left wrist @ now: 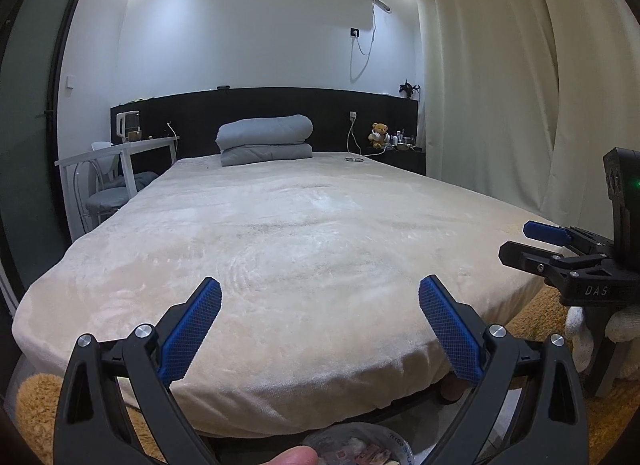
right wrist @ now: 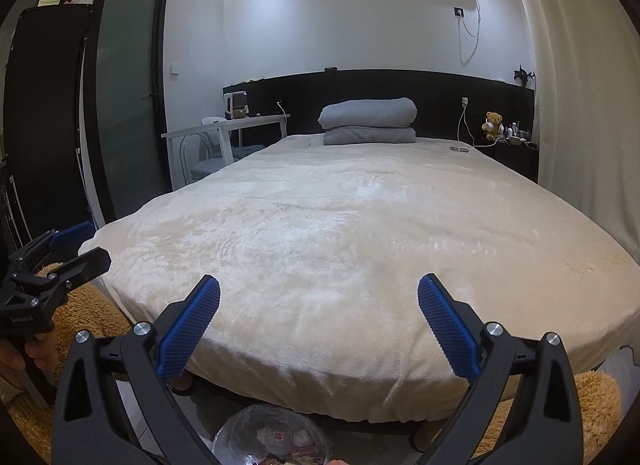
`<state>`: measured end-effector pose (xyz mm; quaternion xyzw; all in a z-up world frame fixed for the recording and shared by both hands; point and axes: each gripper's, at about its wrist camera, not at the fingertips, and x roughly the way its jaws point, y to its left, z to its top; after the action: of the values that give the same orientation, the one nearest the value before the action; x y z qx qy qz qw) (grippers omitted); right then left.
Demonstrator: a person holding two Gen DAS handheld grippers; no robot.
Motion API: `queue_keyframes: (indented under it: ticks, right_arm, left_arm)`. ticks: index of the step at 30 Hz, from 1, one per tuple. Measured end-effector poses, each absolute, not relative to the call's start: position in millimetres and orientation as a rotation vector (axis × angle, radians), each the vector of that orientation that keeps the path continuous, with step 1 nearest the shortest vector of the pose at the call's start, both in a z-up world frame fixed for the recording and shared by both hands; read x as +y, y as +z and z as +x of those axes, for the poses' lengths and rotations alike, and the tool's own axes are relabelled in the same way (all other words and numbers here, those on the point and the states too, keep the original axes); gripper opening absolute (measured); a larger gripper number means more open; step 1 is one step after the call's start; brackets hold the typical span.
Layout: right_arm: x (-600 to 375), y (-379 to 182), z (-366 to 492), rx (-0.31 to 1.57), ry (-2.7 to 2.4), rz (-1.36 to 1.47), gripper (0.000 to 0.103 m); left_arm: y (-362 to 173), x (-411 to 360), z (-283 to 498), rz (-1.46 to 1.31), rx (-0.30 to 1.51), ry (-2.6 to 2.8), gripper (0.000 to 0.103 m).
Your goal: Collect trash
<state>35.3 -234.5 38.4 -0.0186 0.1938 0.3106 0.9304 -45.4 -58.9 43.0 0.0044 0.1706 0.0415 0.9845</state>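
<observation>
My left gripper point(left wrist: 320, 297) is open and empty, held above the foot of a bed with a cream blanket point(left wrist: 280, 233). My right gripper point(right wrist: 319, 297) is open and empty too, over the same bed end point(right wrist: 340, 233). A trash bin lined with a clear bag point(right wrist: 272, 435) stands on the floor below the grippers and holds wrappers and crumpled paper; its rim also shows in the left wrist view point(left wrist: 360, 445). The right gripper shows at the right of the left wrist view point(left wrist: 516, 243), and the left gripper at the left of the right wrist view point(right wrist: 86, 245).
A folded grey quilt point(left wrist: 264, 141) lies at the head of the bed against a black headboard point(left wrist: 240, 105). A small dark object point(left wrist: 354, 159) lies on the blanket near the head. A white desk and chair point(left wrist: 108, 169) stand left. Curtains point(left wrist: 500, 85) hang right. An orange rug point(right wrist: 592, 405) covers the floor.
</observation>
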Motion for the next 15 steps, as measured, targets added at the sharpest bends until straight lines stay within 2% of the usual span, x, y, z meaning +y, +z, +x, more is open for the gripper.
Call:
queue_keyframes:
  ticks: [15]
  right_arm:
    - [-226.3,30.2,34.2,0.410,0.646,-0.076,0.098]
  left_arm:
    - [32.6,-60.5,-43.0,0.013,0.359,0.058,0.097]
